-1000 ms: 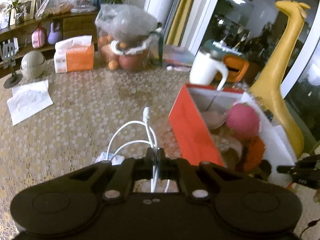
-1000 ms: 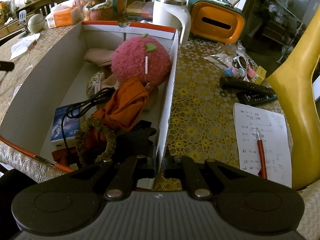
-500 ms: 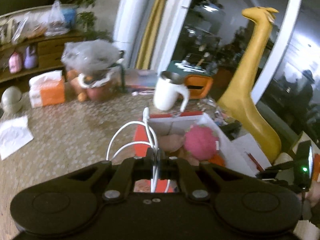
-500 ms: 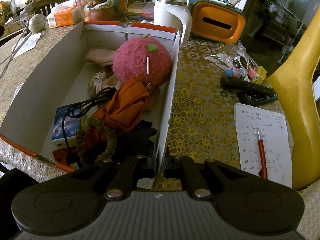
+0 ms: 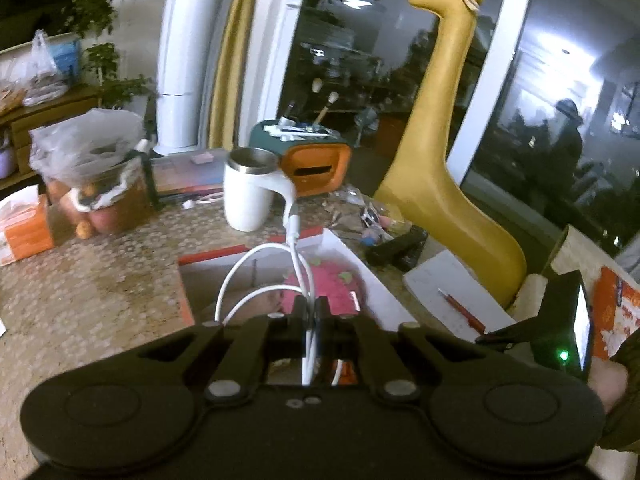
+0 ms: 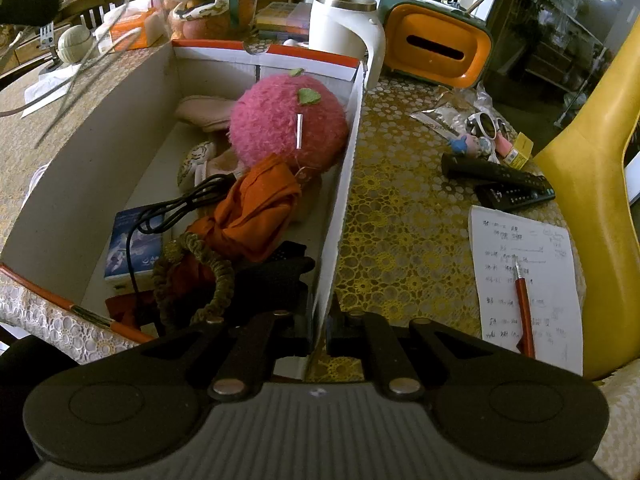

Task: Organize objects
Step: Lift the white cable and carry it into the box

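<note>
handwritten sheet (image 6: 524,276), writing illegible

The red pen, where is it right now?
In the right wrist view, the red pen lies on the handwritten paper, right of the box, near the remotes.

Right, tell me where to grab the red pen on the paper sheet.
Grip the red pen across its barrel near the middle, coming straight down from above. It lies flat on the paper sheet, long and thin, so the fingers should straddle its narrow width; nothing crowds its sides.
</note>
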Demonstrator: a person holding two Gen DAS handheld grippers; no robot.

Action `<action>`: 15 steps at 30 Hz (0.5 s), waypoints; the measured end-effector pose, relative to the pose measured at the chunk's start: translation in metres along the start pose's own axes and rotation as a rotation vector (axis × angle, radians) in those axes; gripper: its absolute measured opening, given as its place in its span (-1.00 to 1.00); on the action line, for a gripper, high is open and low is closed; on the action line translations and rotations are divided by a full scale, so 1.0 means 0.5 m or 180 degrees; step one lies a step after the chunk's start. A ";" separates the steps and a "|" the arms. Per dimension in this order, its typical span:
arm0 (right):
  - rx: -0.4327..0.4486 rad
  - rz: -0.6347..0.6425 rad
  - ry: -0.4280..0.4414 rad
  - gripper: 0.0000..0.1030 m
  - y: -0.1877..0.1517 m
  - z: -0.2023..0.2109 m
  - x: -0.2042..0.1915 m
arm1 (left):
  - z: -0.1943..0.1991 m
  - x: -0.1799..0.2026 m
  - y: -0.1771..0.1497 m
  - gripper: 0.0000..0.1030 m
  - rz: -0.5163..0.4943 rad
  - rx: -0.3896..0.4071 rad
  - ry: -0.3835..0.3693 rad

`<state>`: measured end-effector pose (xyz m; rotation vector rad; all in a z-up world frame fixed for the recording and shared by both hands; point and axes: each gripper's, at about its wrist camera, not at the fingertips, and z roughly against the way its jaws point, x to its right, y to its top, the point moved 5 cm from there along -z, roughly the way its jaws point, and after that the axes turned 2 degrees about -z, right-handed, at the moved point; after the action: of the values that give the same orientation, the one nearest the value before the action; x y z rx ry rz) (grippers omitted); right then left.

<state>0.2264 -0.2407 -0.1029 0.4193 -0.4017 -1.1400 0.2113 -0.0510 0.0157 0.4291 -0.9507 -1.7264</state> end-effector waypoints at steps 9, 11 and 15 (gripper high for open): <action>0.0005 -0.0004 0.0006 -0.88 -0.001 0.001 -0.004 | -0.099 0.047 -0.038 -0.98 -0.0346 -0.0293 0.0166; 0.0007 -0.0005 0.0009 -0.88 -0.001 0.002 -0.005 | -0.122 0.050 -0.051 -0.98 -0.0398 -0.0365 0.0210; 0.0005 -0.0007 0.0008 -0.88 -0.001 0.002 -0.005 | -0.164 0.049 -0.072 -0.98 -0.0457 -0.0506 0.0299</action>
<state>0.2249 -0.2386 -0.1027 0.4226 -0.4001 -1.1411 0.2361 -0.1010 -0.0585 0.4792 -0.7242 -1.8791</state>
